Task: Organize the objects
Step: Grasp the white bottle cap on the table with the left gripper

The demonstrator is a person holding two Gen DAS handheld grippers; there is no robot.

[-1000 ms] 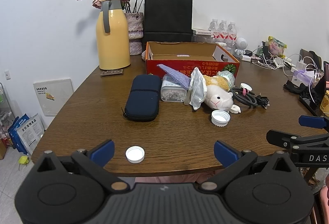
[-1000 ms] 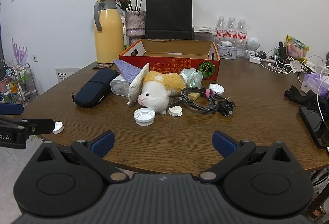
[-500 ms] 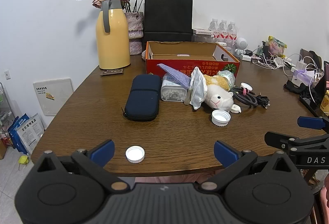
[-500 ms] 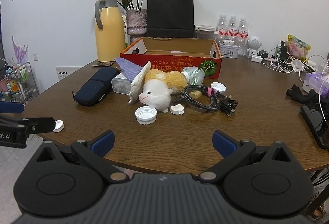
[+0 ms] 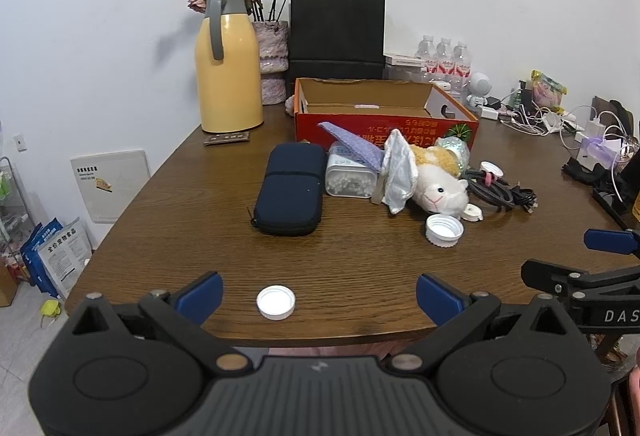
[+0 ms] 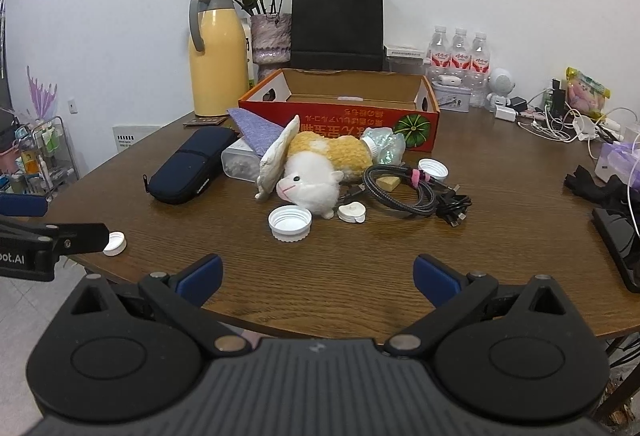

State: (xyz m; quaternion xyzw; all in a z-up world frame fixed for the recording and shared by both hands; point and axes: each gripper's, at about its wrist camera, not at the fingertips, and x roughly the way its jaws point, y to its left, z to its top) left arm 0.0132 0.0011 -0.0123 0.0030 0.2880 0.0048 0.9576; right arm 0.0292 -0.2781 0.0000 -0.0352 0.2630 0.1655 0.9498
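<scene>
The small white cap (image 5: 276, 302) is seen just ahead of the left gripper (image 5: 318, 294), between wide-open, empty jaws, while the right gripper (image 6: 316, 278), equally open and empty, is held farther off.

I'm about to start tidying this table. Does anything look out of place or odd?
Yes. Loose caps lie scattered: a small cap alone near the front edge, a large cap open side up by the plush. The plush lies on its side in a heap, while the box behind looks nearly empty.
</scene>
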